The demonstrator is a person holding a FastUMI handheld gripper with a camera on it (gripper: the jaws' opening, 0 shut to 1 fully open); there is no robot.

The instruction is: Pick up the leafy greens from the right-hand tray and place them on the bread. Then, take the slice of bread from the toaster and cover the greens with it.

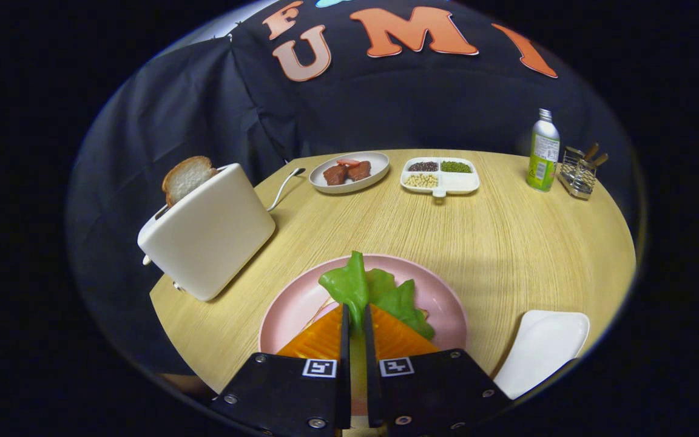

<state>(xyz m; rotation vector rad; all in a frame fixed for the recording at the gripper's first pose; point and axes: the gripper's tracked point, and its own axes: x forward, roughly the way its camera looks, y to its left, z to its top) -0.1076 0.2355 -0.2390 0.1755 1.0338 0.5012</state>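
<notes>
Gripper (354, 325), fingers nearly closed, pinches the leafy greens (374, 291) over the pink plate (292, 303) (release pending); toaster (210, 233) bread slice (185, 177) remains untaken.

A round bench (507, 243) of pale wood grain fills the middle of the frame, its surface evenly lit with a soft shadow near the centre. Behind it, across the top of the frame, hangs a black cloth wall (204, 109), creased into folds at the upper left. A small pale patch of brighter background (228, 24) shows past the cloth's upper left edge.
</notes>
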